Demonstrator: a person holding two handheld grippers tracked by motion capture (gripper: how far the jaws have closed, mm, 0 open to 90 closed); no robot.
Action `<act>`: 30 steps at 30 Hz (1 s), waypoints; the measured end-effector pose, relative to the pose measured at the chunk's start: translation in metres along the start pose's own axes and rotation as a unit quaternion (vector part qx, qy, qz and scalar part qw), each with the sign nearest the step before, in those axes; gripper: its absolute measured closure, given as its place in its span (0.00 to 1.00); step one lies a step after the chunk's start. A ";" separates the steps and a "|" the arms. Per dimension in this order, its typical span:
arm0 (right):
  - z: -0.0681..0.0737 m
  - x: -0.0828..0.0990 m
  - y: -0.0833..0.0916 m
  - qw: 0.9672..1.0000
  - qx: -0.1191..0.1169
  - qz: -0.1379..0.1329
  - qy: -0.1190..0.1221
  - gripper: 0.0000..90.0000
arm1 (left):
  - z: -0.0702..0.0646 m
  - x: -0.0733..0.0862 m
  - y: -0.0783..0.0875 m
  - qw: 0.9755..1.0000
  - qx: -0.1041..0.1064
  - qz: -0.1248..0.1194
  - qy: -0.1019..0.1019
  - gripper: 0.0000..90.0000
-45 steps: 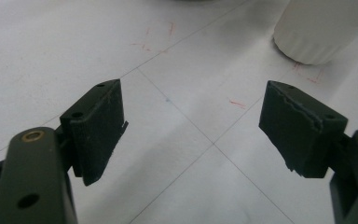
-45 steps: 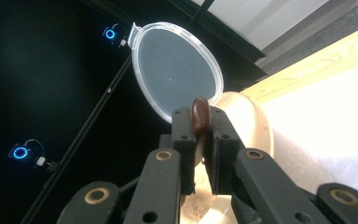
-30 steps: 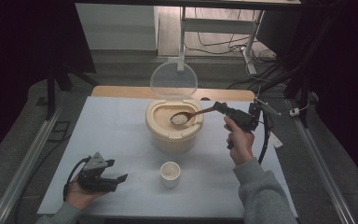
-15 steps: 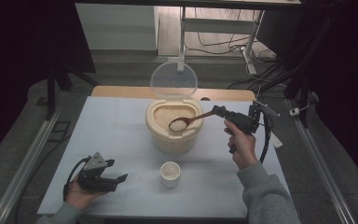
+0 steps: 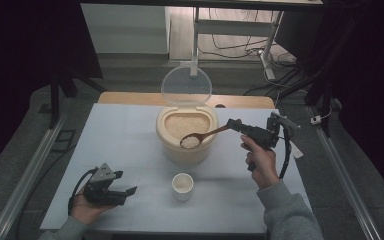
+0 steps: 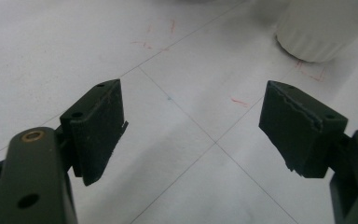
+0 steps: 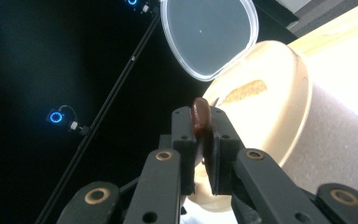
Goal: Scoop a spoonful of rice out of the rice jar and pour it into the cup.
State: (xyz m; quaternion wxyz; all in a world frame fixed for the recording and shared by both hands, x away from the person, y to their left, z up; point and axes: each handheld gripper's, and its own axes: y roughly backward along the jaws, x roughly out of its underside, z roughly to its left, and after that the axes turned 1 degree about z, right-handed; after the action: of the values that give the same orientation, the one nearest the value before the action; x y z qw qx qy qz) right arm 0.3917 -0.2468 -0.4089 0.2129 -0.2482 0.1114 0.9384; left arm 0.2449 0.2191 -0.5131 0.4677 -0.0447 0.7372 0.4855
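Glossy brown wooden spoon [image 5: 203, 137] — matt cream plastic container [image 5: 187, 138], clear plastic lid [image 5: 186, 86] — white ribbed cup [image 5: 182, 186]

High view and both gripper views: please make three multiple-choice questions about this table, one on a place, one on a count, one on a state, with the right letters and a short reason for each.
1. Where is the small cup?
A. on the table in front of the container
B. inside the container
C. between the left gripper's jaws

2. How many spoons are in use?
A. three
B. two
C. one

3. How do the right gripper's jaws stand?
A. wide open
B. shut on the spoon's handle
C. shut on the cup's rim

Answers:
1 A: the cup stands on the table, nearer the person than the container.
2 C: a single brown spoon with a white heap in its bowl is over the container.
3 B: the right gripper clamps the handle's end; the left gripper is open with nothing between its jaws.
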 end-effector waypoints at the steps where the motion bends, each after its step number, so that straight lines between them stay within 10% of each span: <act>1: 0.000 0.001 0.001 1.000 0.000 0.002 0.000 0.92 | 0.000 0.000 0.000 1.000 0.000 0.000 0.000 0.25; 30: -0.011 0.032 0.001 0.996 0.018 0.090 -0.002 0.92 | 0.000 0.000 -0.001 1.000 -0.002 0.002 -0.001 0.24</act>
State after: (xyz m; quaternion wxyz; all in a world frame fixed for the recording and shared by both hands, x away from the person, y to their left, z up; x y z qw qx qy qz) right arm 0.3703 -0.2403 -0.4348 0.1327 -0.2318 0.1499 0.9519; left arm 0.2449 0.2186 -0.5137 0.4675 -0.0434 0.7358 0.4880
